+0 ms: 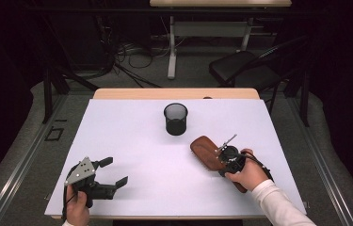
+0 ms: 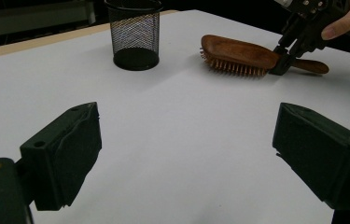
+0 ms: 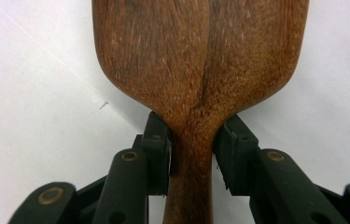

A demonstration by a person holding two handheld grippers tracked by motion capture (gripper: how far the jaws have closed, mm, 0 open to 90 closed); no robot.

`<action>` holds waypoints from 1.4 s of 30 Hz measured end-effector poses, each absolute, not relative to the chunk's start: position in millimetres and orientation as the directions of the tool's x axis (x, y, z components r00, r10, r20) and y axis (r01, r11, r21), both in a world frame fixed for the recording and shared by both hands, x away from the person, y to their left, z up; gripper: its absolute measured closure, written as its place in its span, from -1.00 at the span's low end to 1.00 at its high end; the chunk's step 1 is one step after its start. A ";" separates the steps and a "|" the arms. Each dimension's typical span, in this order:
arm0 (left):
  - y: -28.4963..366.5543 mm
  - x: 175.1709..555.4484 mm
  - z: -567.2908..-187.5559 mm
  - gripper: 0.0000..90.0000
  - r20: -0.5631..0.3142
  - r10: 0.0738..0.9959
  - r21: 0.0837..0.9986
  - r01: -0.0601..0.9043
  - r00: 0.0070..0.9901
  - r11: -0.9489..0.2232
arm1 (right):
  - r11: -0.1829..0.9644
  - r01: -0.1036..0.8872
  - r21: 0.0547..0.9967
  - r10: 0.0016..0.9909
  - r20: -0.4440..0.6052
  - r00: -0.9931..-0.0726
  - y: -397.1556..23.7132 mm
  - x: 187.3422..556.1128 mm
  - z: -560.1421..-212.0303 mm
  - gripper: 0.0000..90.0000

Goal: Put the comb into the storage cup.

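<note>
Right gripper [image 1: 225, 151] straddles the neck of a wooden hairbrush [image 1: 207, 149], where the handle widens into the paddle. Its jaws sit against both sides of that neck, though whether the pads press firmly cannot be told. Ahead of the jaws, the brush's broad wooden back spreads out; it lies bristles down on the white table [image 1: 132, 136], handle running back under the right hand [image 1: 249, 173]. Beyond the brush head, farther from the gripper, stands a black mesh cup [image 1: 176, 119], upright and well apart from the brush. Left gripper [image 1: 110, 172] rests at the near table edge, jaws wide apart with nothing between them, pointing toward the cup and brush.
</note>
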State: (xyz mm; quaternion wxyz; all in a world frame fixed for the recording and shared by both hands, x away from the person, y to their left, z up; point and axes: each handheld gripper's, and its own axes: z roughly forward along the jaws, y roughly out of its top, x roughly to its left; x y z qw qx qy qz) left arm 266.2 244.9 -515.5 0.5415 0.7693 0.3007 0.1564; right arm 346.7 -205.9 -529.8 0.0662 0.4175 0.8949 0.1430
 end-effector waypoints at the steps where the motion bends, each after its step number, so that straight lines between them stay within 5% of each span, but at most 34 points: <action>1: 244.9 266.2 -515.5 -0.82 -0.085 0.632 0.927 0.293 0.770 -0.233 | 0.612 0.728 0.310 0.766 -0.002 -0.643 -205.9 346.6 -529.7 0.51; 42: 244.8 266.3 -515.7 -0.82 -0.087 0.632 0.927 0.295 0.770 -0.232 | 0.585 0.727 0.360 0.779 -0.001 -0.627 -213.3 337.3 -527.9 0.60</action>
